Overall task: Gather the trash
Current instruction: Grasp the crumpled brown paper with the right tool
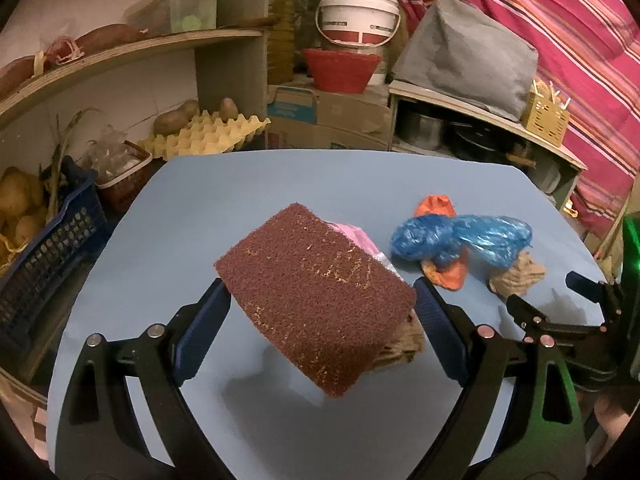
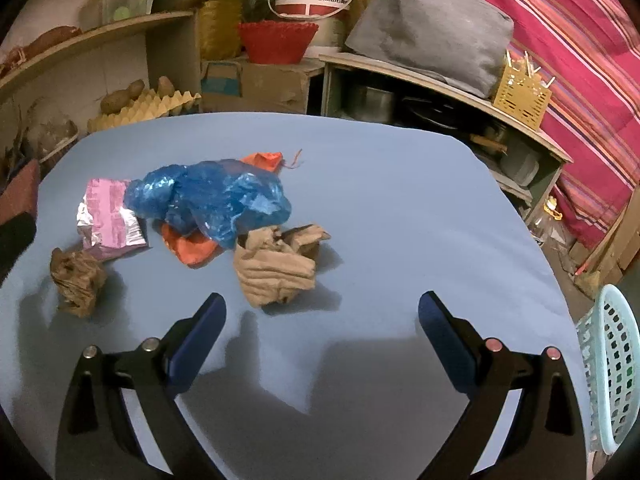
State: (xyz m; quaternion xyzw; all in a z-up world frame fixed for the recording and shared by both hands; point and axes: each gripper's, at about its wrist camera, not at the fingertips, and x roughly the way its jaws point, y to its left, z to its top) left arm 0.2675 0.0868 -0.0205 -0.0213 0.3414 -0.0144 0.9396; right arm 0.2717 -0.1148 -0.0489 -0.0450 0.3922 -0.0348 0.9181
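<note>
The left claw (image 1: 322, 312) has its two blue fingers squeezed on a brown scrub sponge (image 1: 316, 300) and holds it tilted up above the blue desk (image 1: 200, 200). The right claw (image 2: 322, 320) is wide open with nothing in it, low over the near part of the desk. Just past it lies a crumpled tan paper (image 2: 276, 264). Behind that paper sits a blue plastic bag (image 2: 212, 200) on top of an orange scrap (image 2: 188, 248). A pink wrapper (image 2: 110, 220) touches the bag on the left. A brown paper ball (image 2: 76, 282) lies near the left edge. A pale blue basket (image 2: 612, 368) stands beside the right edge.
</note>
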